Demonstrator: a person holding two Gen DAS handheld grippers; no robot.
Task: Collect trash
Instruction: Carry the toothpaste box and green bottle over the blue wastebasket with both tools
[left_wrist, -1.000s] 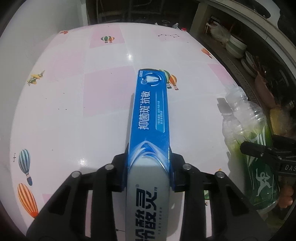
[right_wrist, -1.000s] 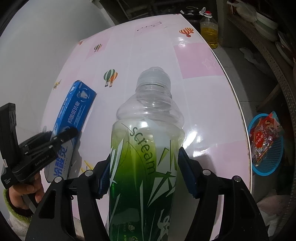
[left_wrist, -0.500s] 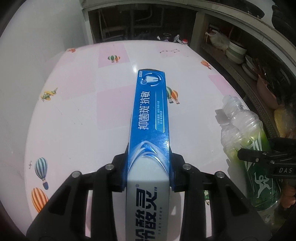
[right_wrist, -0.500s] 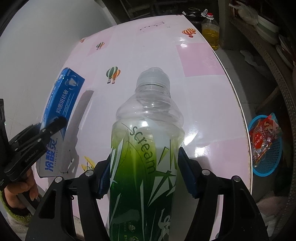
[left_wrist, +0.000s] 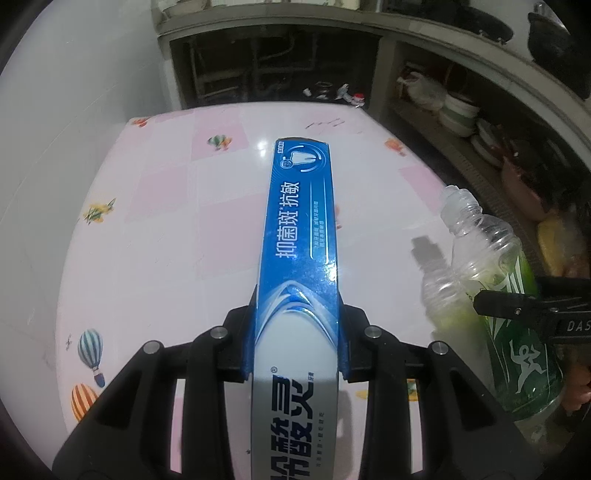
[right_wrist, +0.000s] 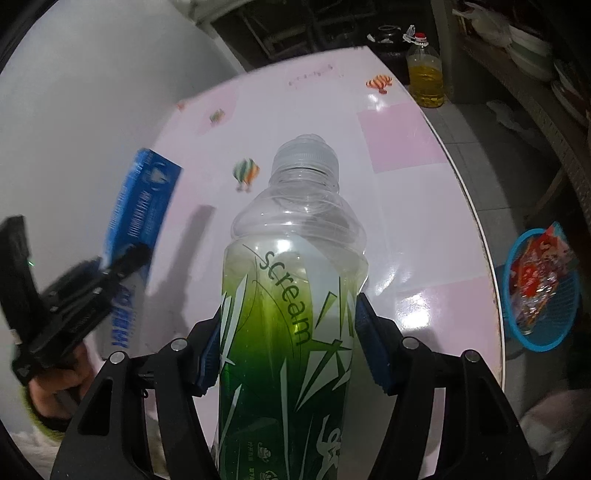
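My left gripper (left_wrist: 297, 332) is shut on a long blue and white toothpaste box (left_wrist: 301, 229) and holds it above the pink and white table (left_wrist: 155, 236). My right gripper (right_wrist: 291, 343) is shut on an empty clear bottle with a green label (right_wrist: 291, 295), also lifted over the table (right_wrist: 406, 206). The bottle shows at the right of the left wrist view (left_wrist: 491, 295). The box shows blurred at the left of the right wrist view (right_wrist: 140, 206).
A blue basket (right_wrist: 541, 332) holding red wrappers stands on the floor right of the table. A bottle of yellow oil (right_wrist: 424, 70) stands beyond the table's far edge. Shelves with bowls (left_wrist: 458, 114) run along the right. A white wall is at the left.
Both grippers have risen and tilted back with their loads, so more of the far room shows. The toothpaste box has moved higher and left in the right wrist view.
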